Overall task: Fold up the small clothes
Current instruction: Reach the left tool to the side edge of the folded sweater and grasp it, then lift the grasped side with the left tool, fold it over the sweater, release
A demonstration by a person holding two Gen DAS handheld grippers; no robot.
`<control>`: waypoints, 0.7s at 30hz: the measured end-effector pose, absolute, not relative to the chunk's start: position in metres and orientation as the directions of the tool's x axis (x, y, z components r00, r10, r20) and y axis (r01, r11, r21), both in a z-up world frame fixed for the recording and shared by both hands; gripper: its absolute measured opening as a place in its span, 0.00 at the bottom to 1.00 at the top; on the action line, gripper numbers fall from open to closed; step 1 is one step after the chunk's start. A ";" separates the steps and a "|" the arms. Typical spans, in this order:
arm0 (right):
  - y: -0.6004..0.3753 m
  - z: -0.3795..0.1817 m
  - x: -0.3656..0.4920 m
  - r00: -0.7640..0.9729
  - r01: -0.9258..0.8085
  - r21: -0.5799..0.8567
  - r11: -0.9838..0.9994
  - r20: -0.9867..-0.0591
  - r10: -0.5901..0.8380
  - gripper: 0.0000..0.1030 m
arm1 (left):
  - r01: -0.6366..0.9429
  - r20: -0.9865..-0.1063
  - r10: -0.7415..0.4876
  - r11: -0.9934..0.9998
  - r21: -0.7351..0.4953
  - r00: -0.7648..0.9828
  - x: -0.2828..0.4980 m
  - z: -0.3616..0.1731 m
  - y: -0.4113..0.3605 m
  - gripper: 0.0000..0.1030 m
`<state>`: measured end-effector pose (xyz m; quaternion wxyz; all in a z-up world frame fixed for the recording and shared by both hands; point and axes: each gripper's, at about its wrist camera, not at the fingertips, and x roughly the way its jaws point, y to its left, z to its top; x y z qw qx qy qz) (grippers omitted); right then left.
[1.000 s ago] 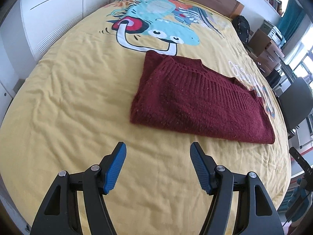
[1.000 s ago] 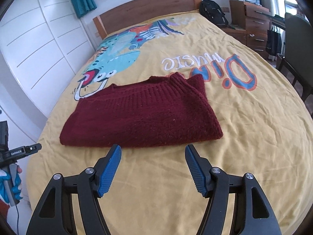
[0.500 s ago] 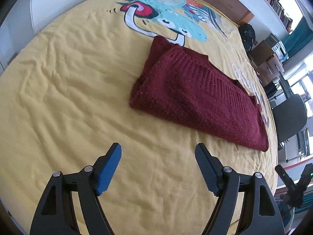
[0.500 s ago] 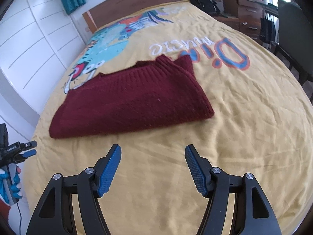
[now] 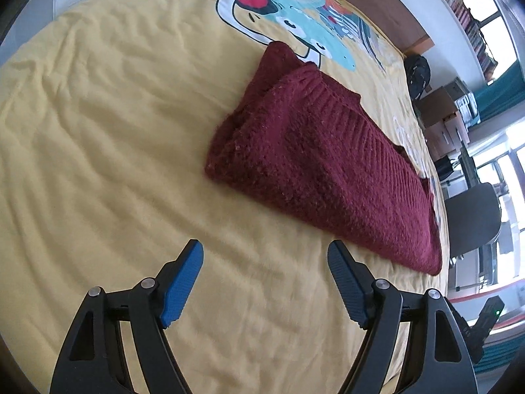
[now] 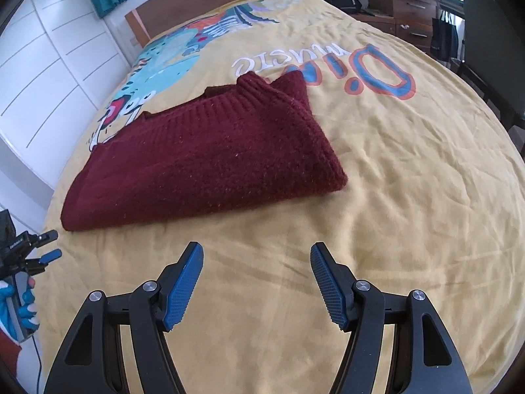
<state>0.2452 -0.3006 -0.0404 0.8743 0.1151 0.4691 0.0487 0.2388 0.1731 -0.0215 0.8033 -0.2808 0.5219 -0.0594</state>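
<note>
Here, I'm over a yellow bedspread [image 6: 410,197] with a folded maroon sweater [image 6: 210,161] lying on it

Largest first: the bedspread fills both my views, wrinkled, with a cartoon print [image 5: 295,23] toward the wooden headboard [image 6: 213,3] and lettering [image 6: 325,65] on the far side; the sweater sits about mid-bed, folded into a flat wedge, its ribbed collar end toward the print, lying just ahead of both sets of fingers and touching neither; my left gripper [image 5: 265,282] has its blue pads spread wide over bare cloth and grips nothing, and my right gripper [image 6: 256,282] is likewise spread apart and empty, with only yellow fabric between the pads
</note>
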 end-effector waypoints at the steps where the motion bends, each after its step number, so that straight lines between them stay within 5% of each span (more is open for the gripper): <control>1: -0.301 -0.040 0.247 0.555 0.022 0.246 0.969 -0.809 0.192 0.68 | -0.203 -0.801 -0.393 0.829 -0.521 0.452 0.241 -0.023 0.175 0.71; 21: -0.331 -0.059 0.272 0.506 0.036 0.177 0.984 -0.852 0.134 0.68 | -0.302 -0.715 -0.450 0.689 -0.659 0.536 0.309 -0.044 0.184 0.71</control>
